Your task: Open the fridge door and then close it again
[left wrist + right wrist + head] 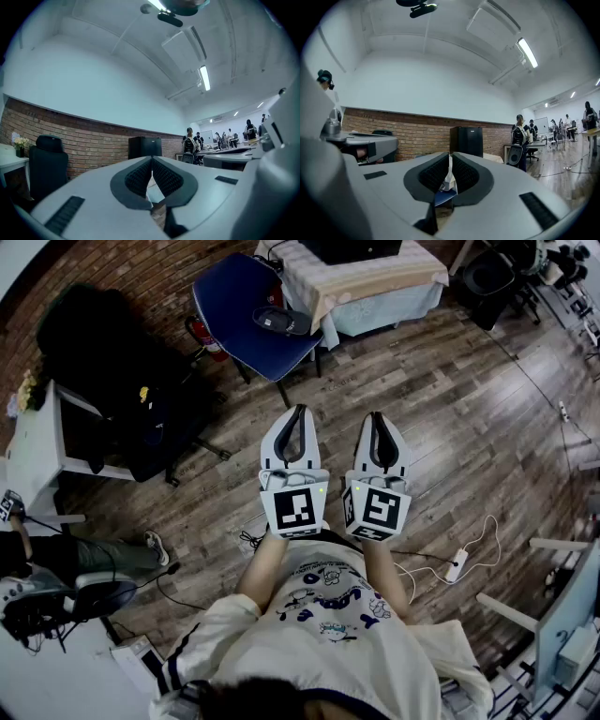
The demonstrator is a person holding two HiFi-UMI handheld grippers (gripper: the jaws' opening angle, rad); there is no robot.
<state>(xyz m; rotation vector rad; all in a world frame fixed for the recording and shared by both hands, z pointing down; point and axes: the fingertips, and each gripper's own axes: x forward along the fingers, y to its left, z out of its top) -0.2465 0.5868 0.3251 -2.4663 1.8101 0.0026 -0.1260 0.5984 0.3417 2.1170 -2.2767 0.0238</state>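
We are holding the left gripper (300, 412) and the right gripper (377, 417) level and side by side, both closed on nothing, while the black fridge (467, 140) is standing well ahead against the brick wall (417, 133), at mid frame just above the jaw tips, neither hand nearer.

There are two grippers, the left gripper (298, 412) and the right gripper (378, 416), both below the one blue chair (239, 310) in the head view. Just right of that chair stands one cloth-covered table (375, 277), left of it one black office chair (103, 352), and further left one white desk (33, 442). One white power strip (457, 565) lies well down-right of the chair, and the gripper views show one black fridge (466, 140).
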